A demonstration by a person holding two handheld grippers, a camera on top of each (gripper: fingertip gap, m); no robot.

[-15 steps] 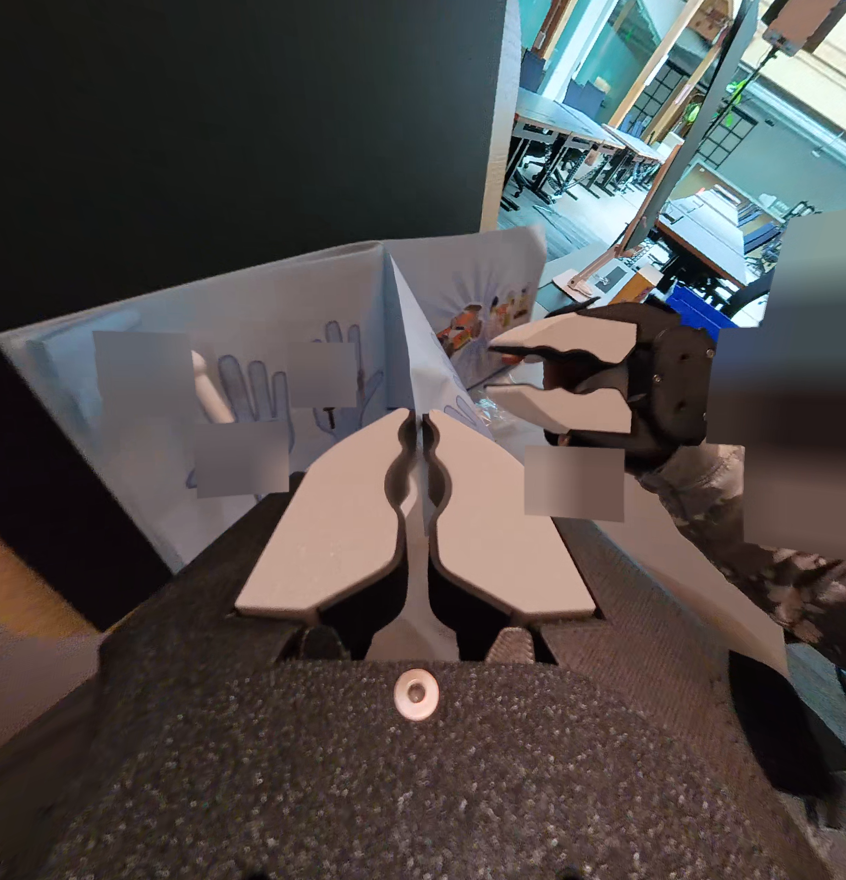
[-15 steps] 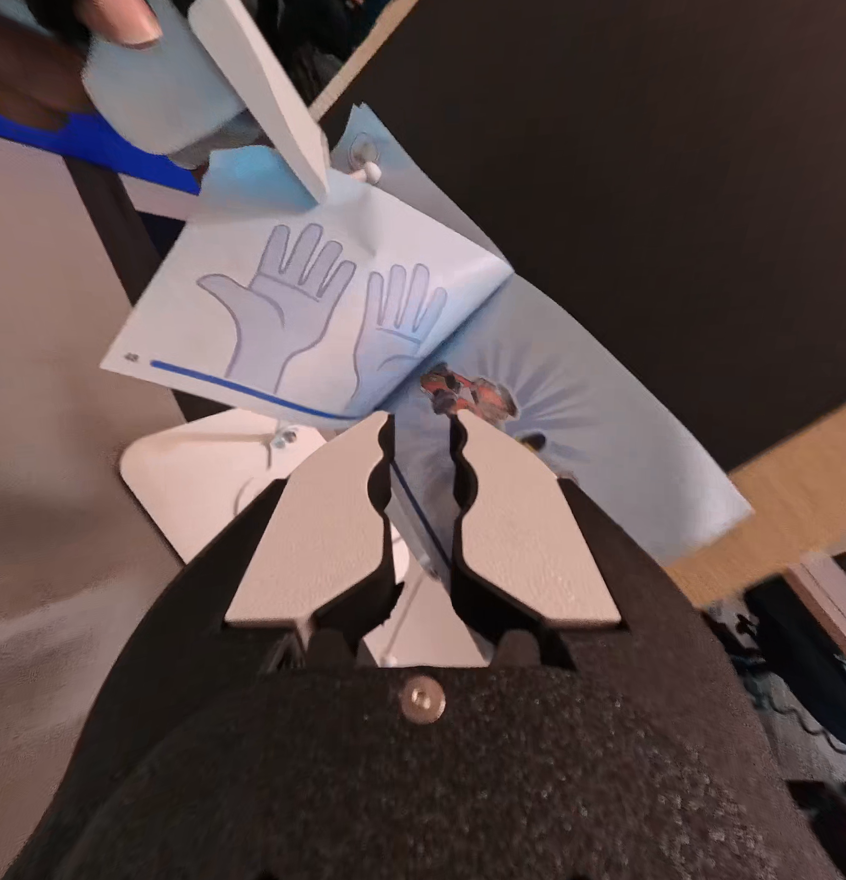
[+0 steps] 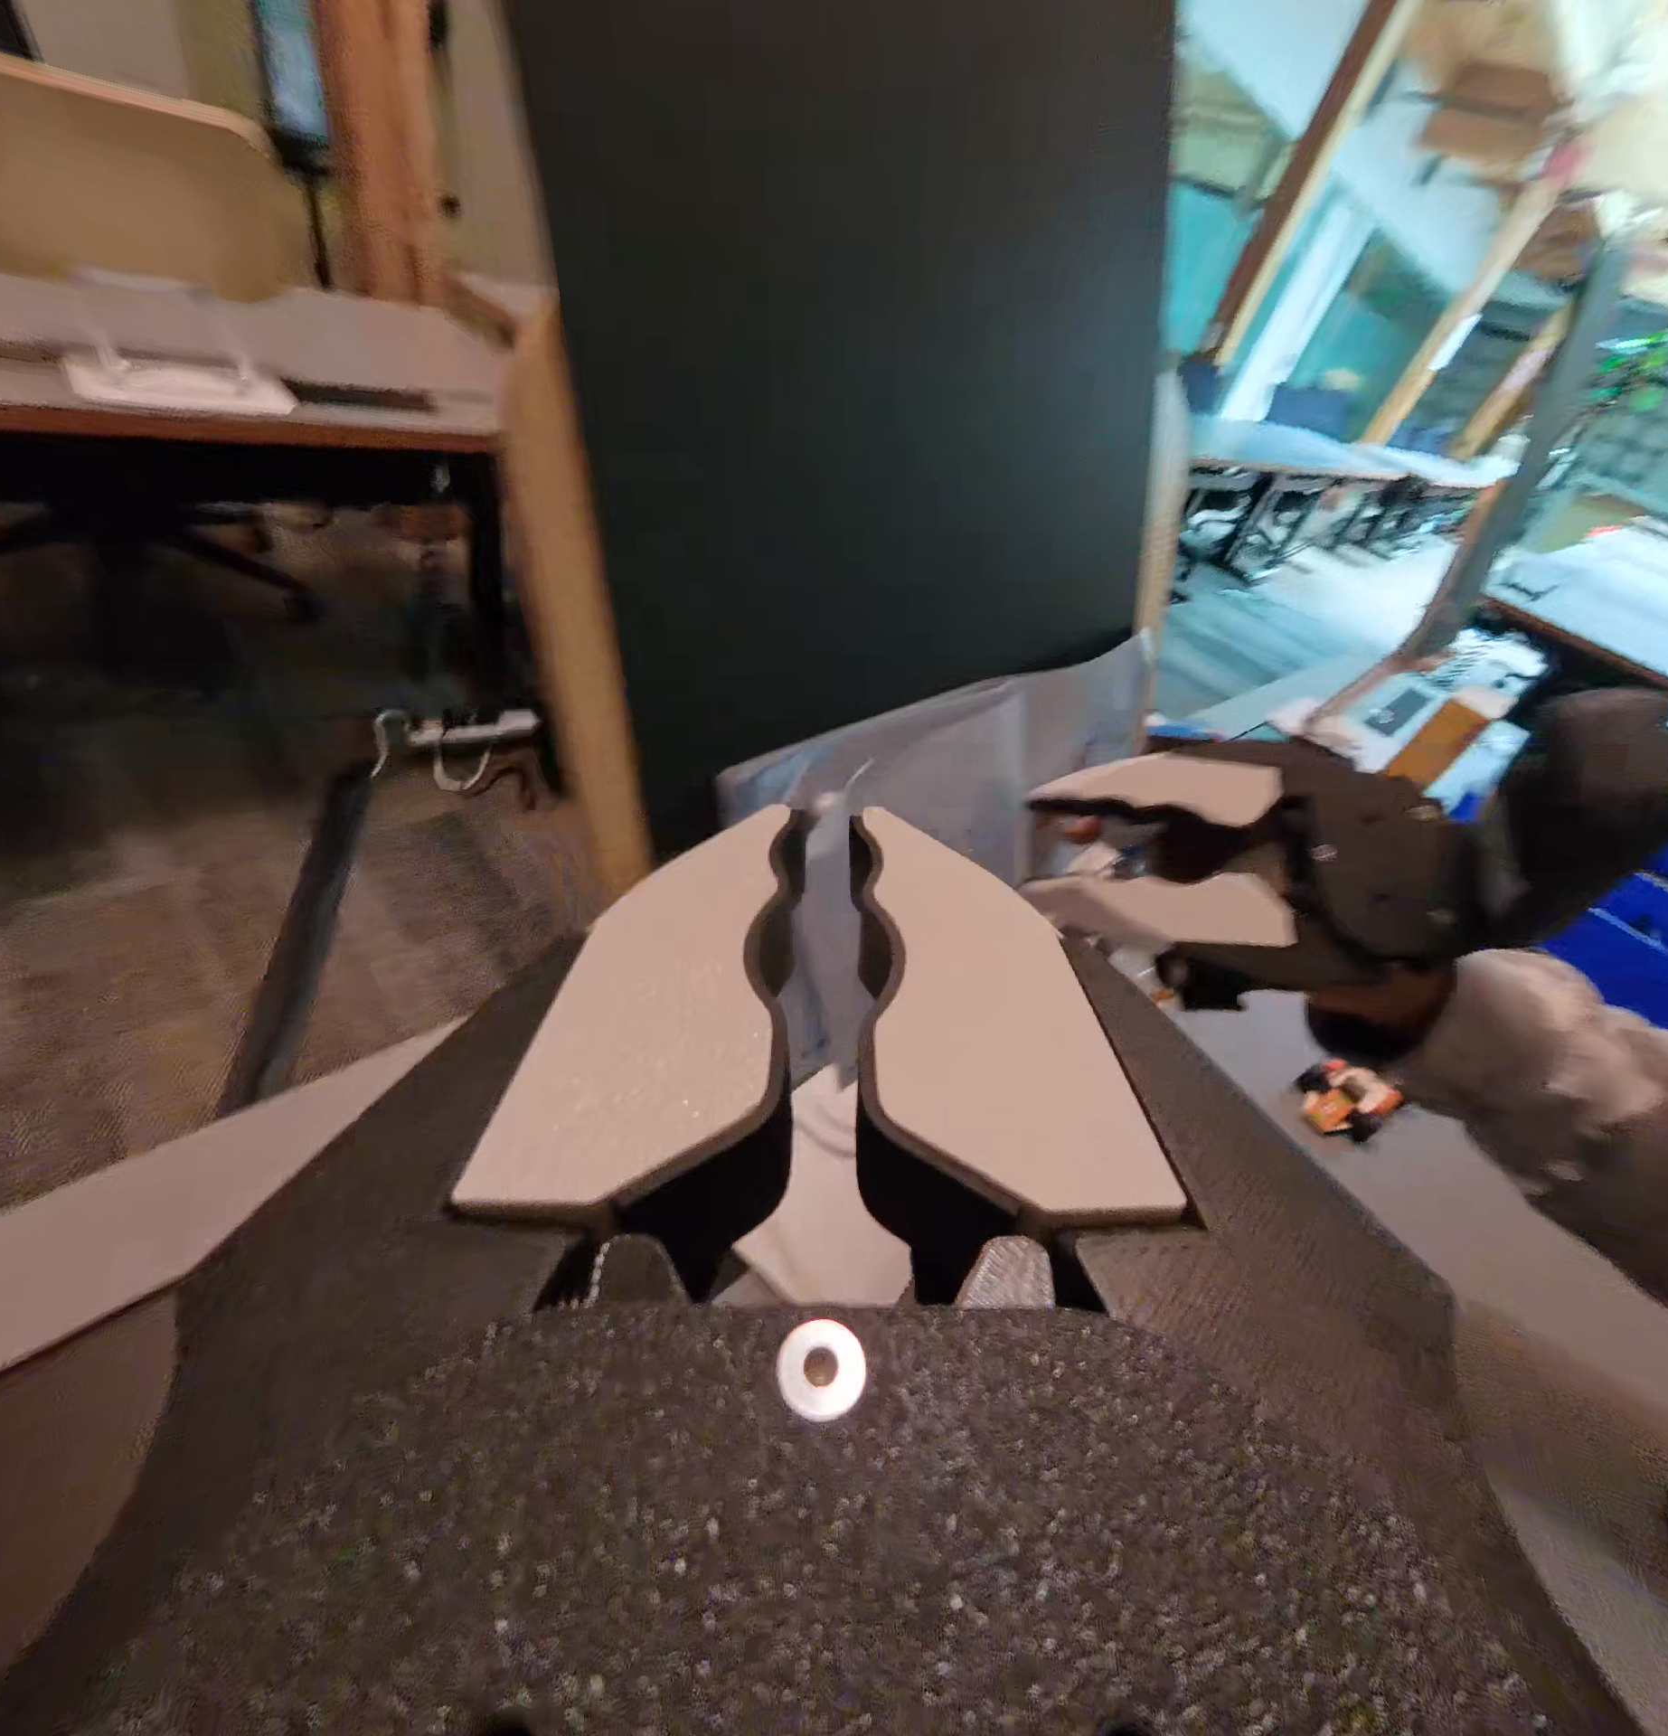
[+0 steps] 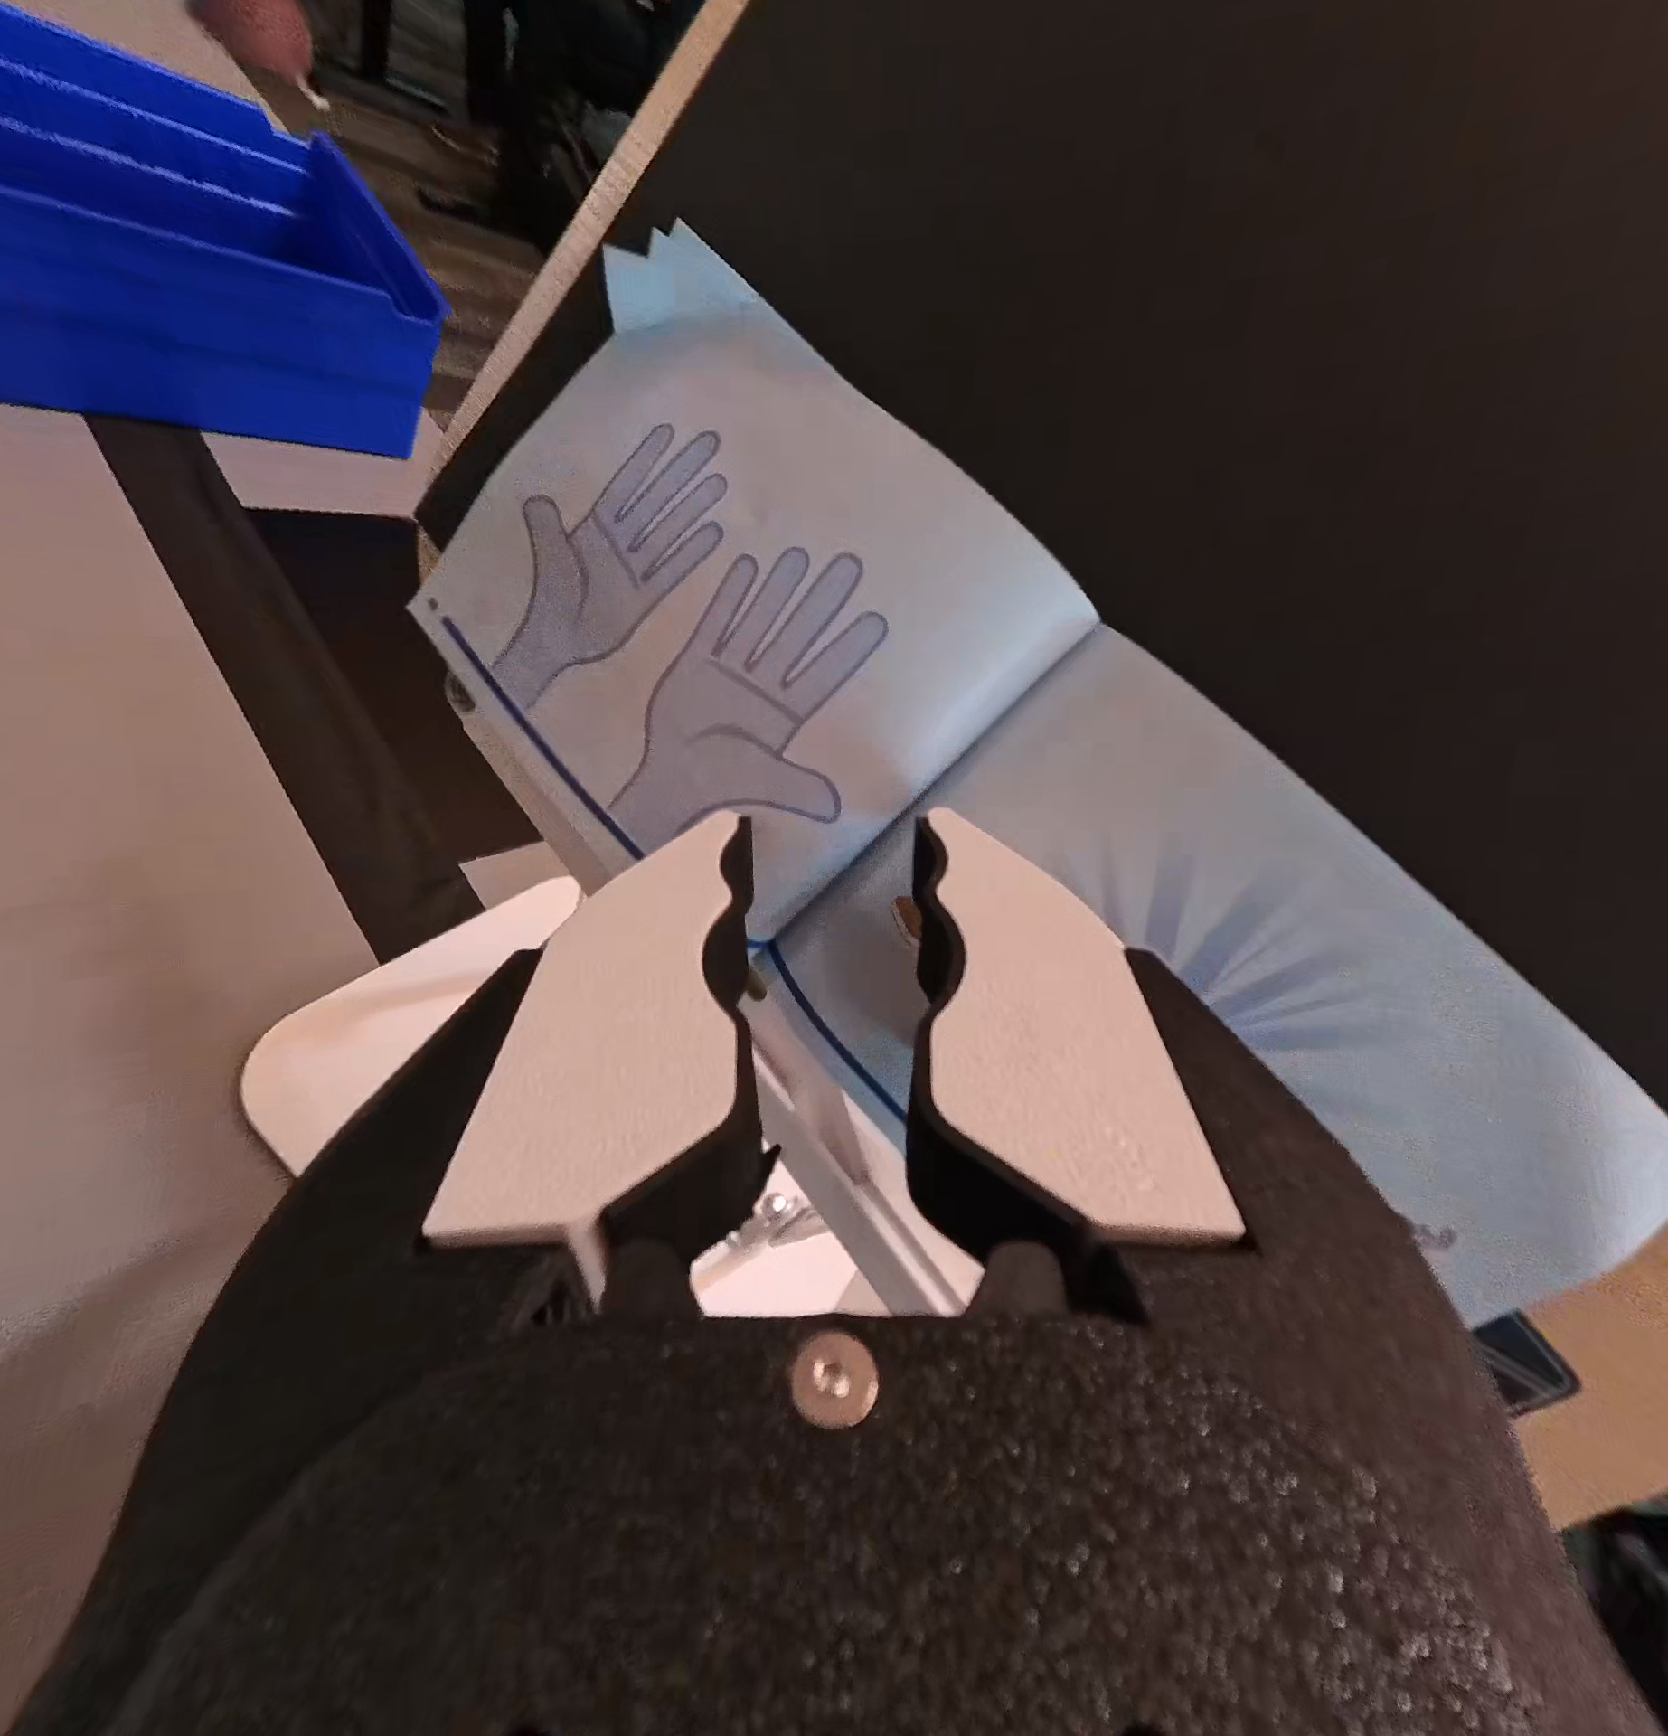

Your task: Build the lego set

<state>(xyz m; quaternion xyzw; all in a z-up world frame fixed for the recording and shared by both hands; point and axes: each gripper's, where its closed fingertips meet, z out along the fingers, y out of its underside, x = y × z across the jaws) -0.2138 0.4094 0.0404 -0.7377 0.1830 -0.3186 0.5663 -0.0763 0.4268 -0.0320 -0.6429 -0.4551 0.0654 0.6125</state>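
A light blue instruction booklet (image 4: 905, 658) lies open on a white stand (image 4: 370, 1043), its left page showing two drawn hands. My right gripper (image 4: 830, 827) is open and empty, just in front of the booklet's lower spine. It also shows in the left wrist view (image 3: 1032, 845), to the right of my left gripper (image 3: 820, 817). My left gripper's jaws stand a narrow gap apart with nothing gripped, short of the booklet (image 3: 952, 742), which is blurred there. A small orange and white lego car (image 3: 1346, 1108) sits on the grey table (image 3: 1328, 1259).
A black panel (image 4: 1187, 329) stands behind the booklet. Blue bins (image 4: 182, 282) sit on the table (image 4: 107, 751) to the left of the stand. A person's sleeve (image 3: 1562, 1080) holds the right gripper. Desks and carpet floor lie beyond the table edge. Some 15 cm of space lies between my two pairs of fingers.
My left gripper has let go of the booklet page and pulled back and away. The page now lies flat. My right gripper has opened a little wider and sits lower on the booklet.
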